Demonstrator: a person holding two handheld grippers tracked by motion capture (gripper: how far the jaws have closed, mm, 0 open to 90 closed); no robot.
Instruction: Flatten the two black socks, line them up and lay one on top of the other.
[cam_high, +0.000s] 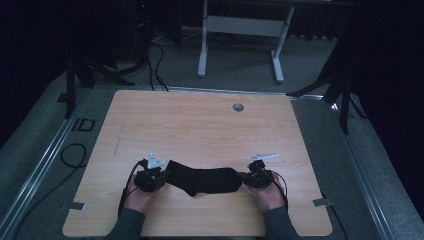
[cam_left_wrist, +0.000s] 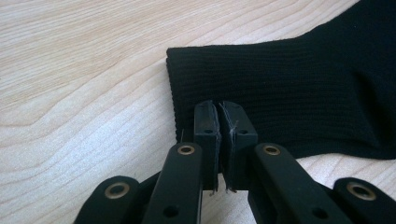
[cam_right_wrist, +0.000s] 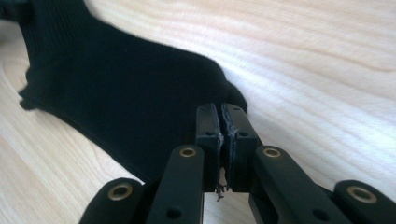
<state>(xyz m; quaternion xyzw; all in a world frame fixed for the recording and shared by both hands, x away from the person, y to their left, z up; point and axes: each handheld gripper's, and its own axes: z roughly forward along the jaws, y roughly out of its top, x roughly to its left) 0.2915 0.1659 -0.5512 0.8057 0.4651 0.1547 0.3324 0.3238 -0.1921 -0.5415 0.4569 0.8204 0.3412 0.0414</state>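
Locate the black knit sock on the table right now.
In the high view the black knit sock lies on the near part of the wooden table, stretched between the left gripper at its cuff and the right gripper at its toe.

Legible markings: one item, the characters "ID" (cam_high: 83, 124), set in dark strokes on the grey floor at the left of the frame in the high view, just off the upper left corner of the bench (cam_high: 200, 125). The lettering reads as two plain capitals, lying flat beside the metal floor rail. Nothing readable on the bench surface itself, and no label, brand or number in the left gripper view or the right gripper view.
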